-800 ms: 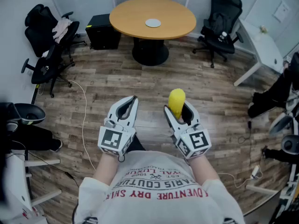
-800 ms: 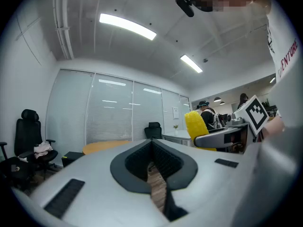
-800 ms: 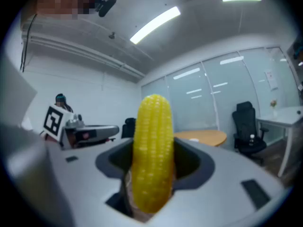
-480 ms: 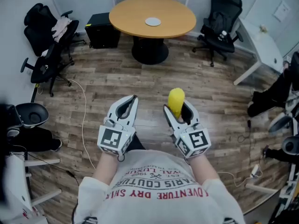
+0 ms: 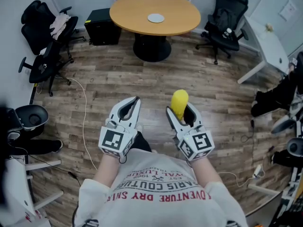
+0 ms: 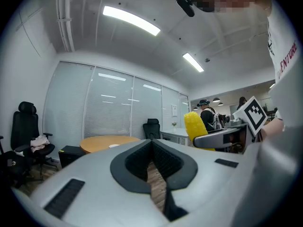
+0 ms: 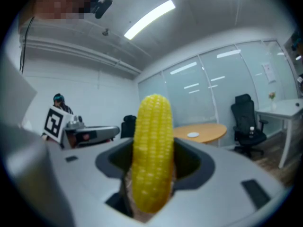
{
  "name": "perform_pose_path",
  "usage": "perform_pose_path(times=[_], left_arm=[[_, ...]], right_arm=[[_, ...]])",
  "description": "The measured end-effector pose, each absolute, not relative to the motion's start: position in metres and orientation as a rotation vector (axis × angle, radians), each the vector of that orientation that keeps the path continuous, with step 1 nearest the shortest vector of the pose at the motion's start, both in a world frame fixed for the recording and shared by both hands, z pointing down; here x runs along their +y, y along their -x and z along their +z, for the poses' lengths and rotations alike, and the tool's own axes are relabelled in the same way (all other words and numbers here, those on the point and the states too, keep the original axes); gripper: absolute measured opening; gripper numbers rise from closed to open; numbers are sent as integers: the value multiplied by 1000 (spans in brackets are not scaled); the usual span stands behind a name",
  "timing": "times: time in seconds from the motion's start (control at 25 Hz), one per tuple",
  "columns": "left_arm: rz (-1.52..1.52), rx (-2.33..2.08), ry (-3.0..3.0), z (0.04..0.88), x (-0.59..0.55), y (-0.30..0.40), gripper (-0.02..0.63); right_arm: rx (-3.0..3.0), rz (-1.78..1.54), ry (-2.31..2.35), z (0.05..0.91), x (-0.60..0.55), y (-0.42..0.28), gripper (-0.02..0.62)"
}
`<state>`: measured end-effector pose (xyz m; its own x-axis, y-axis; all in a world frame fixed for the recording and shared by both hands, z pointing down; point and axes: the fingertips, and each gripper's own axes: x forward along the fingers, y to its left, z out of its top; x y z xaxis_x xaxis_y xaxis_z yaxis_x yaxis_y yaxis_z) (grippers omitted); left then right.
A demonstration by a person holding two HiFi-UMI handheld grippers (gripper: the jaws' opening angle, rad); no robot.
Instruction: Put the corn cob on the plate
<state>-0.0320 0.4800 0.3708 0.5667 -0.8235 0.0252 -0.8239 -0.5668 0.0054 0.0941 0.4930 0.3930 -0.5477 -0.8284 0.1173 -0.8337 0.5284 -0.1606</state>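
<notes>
A yellow corn cob [image 5: 179,103] stands upright between the jaws of my right gripper [image 5: 179,109], which is shut on it. In the right gripper view the corn cob [image 7: 151,150] fills the middle, with the right gripper [image 7: 151,161] pinching its lower half. My left gripper [image 5: 135,101] hangs beside it at the same height, shut with nothing between its jaws. The left gripper view shows the left gripper [image 6: 152,144] with its tips together, and the cob [image 6: 194,126] off to the right. A small white plate [image 5: 155,18] lies on the round wooden table [image 5: 128,13] far ahead.
Both grippers hang over wood floor [image 5: 142,74], well short of the table. Black office chairs stand at the left [image 5: 45,56] and beyond the table's right side [image 5: 225,18]. A white desk [image 5: 270,46] stands at the right, and a cable [image 5: 85,112] trails across the floor.
Both grippers keep their places and the corn stays held. The room has slid slightly in the head view, and a dark shoe now shows below the left gripper.
</notes>
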Motion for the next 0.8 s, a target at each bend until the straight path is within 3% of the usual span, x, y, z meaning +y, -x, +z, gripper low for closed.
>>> perform_pose_path(times=[0.8], left_arm=[[-2, -1314, -2811, 357, 254, 107, 34]], right_arm=[[-2615, 369, -1634, 390, 281, -31, 264]])
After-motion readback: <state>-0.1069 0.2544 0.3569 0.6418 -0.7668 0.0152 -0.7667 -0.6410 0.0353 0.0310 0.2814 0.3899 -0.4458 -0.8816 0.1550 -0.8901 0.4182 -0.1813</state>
